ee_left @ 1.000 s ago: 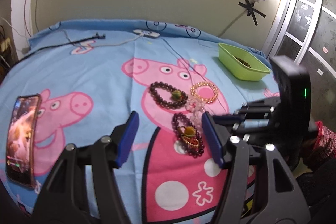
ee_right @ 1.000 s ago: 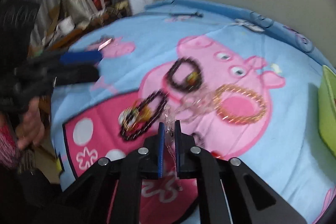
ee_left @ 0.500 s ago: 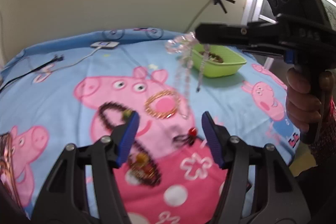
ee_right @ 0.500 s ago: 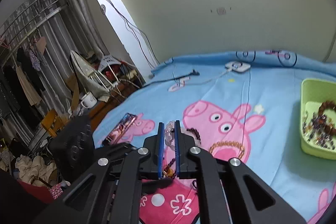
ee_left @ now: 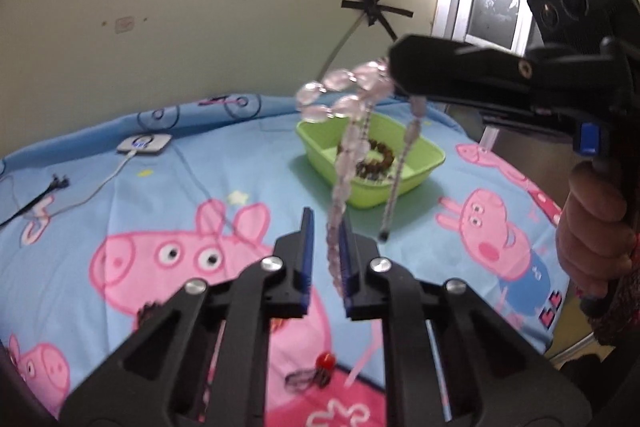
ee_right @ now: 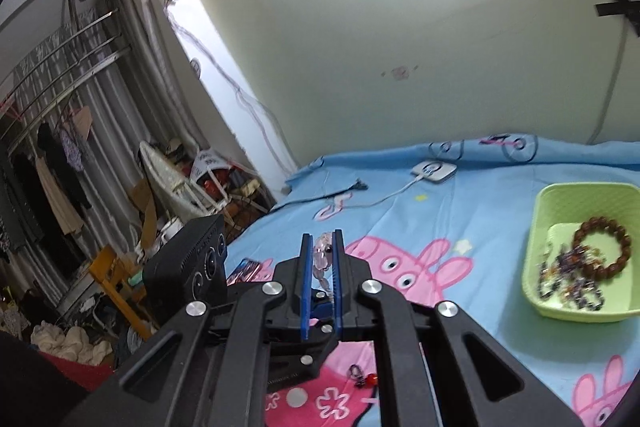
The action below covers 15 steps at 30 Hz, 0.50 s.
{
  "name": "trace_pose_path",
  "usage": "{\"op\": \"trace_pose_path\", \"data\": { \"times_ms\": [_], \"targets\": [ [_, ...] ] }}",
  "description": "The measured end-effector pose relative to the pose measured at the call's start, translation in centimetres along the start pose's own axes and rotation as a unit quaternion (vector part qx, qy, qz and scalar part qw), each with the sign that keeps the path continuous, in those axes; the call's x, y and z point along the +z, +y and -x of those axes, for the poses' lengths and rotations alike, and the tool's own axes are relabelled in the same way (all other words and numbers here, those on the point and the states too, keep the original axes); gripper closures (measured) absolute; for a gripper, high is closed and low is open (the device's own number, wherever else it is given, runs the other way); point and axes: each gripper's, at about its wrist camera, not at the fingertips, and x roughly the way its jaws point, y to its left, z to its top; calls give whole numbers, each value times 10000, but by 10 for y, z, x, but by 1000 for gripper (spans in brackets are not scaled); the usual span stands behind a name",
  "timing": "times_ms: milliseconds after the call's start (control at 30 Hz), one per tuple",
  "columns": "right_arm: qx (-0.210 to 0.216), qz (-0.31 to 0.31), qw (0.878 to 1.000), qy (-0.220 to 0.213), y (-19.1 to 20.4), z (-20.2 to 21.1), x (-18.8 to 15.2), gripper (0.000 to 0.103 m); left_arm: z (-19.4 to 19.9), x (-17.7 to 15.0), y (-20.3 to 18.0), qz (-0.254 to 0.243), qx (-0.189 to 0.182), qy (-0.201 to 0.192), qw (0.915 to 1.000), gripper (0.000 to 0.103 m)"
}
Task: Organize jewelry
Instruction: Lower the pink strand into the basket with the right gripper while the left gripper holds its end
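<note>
The pale pink crystal bead strand (ee_left: 352, 147), limp and swingy, hangs pinched in the right tool (ee_right: 320, 263); the left tool (ee_left: 325, 259), just narrowed, brackets its tail, best taken low.

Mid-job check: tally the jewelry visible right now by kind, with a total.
Pale pink bead strand, hanging from the right hand-held gripper: 1
Brown bead bracelet in the green tray: 1
Dark mixed-bead tangle in the tray, pieces inseparable: 1
Small red-bead piece on the sheet: 1
Total: 4; the grippers may hide others.
</note>
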Motion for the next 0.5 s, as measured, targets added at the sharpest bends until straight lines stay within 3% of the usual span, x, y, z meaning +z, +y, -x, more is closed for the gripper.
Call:
{"op": "trace_pose_path", "data": {
  "times_ms": [200,500],
  "targets": [
    [-252,-194,9984,-476,-33,33,14,103,-25,37,-19,-226,-262,-78,9994,92],
    [-802,-567,9906,-952,-99,80,19,103,-103,84,-54,-372,-643,174,9971,92]
  ]
}}
